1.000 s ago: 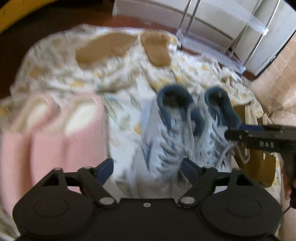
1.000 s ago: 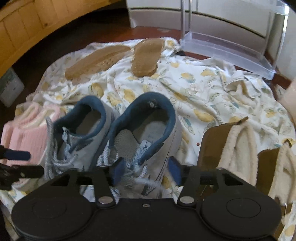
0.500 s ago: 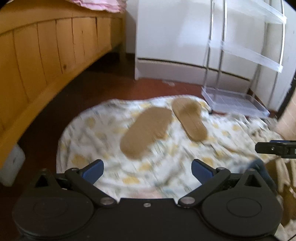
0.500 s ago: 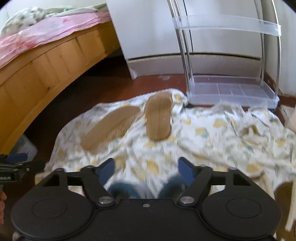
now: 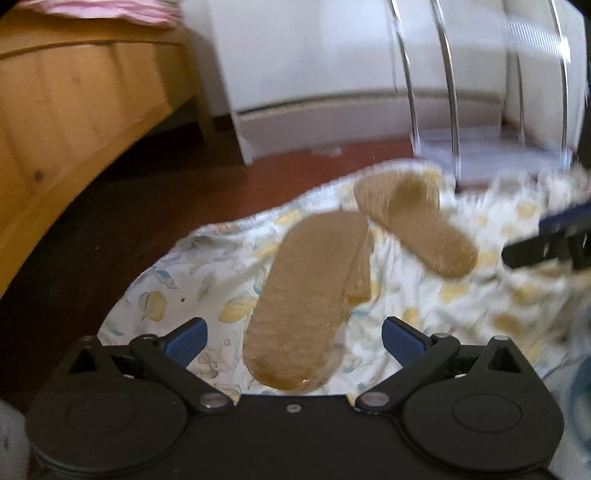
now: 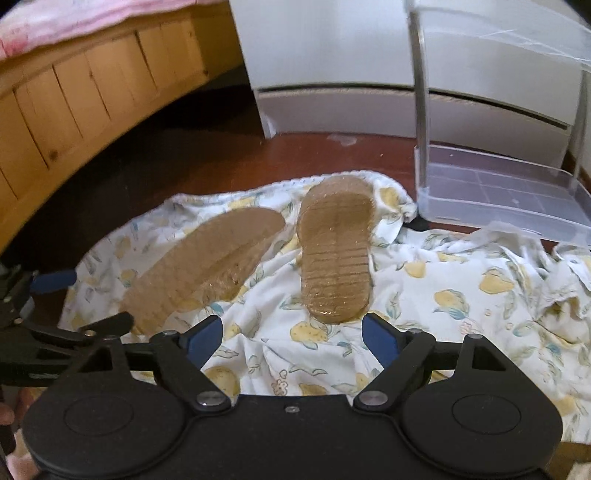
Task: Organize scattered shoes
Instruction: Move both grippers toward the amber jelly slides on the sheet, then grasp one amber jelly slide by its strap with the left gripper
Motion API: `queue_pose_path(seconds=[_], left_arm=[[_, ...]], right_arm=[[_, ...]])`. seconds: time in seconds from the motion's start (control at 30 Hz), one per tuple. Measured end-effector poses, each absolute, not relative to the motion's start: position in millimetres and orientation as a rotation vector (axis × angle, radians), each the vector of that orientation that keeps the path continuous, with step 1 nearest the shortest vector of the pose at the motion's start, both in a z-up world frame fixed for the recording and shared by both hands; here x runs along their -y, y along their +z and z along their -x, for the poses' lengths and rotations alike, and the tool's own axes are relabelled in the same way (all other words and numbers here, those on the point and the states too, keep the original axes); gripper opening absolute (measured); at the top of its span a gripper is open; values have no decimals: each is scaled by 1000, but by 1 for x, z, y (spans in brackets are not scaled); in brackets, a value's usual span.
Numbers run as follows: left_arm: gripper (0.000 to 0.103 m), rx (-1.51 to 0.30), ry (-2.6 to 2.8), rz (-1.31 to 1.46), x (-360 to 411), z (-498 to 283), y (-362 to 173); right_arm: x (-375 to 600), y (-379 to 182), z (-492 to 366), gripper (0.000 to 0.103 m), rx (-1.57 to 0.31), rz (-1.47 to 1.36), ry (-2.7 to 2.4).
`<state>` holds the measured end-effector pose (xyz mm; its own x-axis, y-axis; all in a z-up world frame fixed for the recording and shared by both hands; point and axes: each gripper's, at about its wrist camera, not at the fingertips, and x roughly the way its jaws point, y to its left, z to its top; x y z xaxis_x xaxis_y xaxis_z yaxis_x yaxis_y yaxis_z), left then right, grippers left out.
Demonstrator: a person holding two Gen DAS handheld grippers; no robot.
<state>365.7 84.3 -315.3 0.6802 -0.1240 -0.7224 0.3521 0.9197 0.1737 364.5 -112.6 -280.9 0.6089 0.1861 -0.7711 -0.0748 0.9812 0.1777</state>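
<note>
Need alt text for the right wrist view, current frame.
Open right gripper hovers over a fruit-print cloth where two tan slippers lie sole-up. Clear shelf rack stands right, wooden bed frame left; the left gripper enters at left edge.

Black hand-held gripper [image 5: 293,338], blue fingertips [image 5: 184,338].

Two tan slippers [image 6: 334,254] [image 6: 201,266] with ribbed soles; white cloth [image 6: 424,306] printed with yellow fruit and grey-green leaves; reddish-brown floor [image 6: 221,162]; honey-coloured wooden bed frame [image 6: 74,99]; pink bedding [image 6: 66,18].

Both wrist views low, near, facing the upturned slippers [image 5: 306,310] [image 6: 334,254], shared.
</note>
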Motion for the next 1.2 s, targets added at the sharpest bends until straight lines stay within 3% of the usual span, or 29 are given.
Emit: queue_pose_path(seconds=[0.1,0.17,0.3,0.37,0.5,0.6,0.63,0.67,0.7,0.73,0.8,0.87,0.93,1.03,1.2], left_arm=[[96,-819,-267,-400,-78,-375,-336],[74,-836,-266,-386,-81,-377,-342],[63,-857,-263,-350,-90,-380,-346],[45,-853,-280,-359,-91,-378,-345],[29,-855,-310,-371,-91,-377,-343],[31,-851,-308,-410,-87,-377,-344],[48,-843,-305,-440,-83,-376,-345],[77,-835,-302,-469,-79,-375,-345],[85,-816,-301,-498,-76,-373,-346],[86,-803,-313,-515,-73,-372,-347],[76,-813,-343,-528,-68,-373,-352],[52,-820,-322,-568,-65,-376,-358],[49,-832,-298,-598,-65,-379,-363],[35,-841,-272,-628,-68,-380,-367],[29,-829,-268,-557,-81,-379,-354]], right_arm=[[112,-288,-368,87,-918,-145,143],[113,-291,-370,87,-923,-150,140],[115,-295,-373,87,-932,-174,142],[114,-296,-374,87,-937,-194,141],[108,-298,-375,87,-945,-209,158],[99,-297,-376,87,-950,-193,184],[96,-297,-377,87,-951,-188,193],[94,-297,-377,87,-953,-183,202],[91,-296,-377,87,-952,-180,210],[89,-295,-377,87,-950,-185,215],[88,-296,-376,87,-953,-200,216],[90,-297,-376,87,-957,-210,210],[93,-298,-375,87,-960,-217,202],[96,-300,-373,87,-964,-227,189],[105,-302,-372,87,-968,-257,169]])
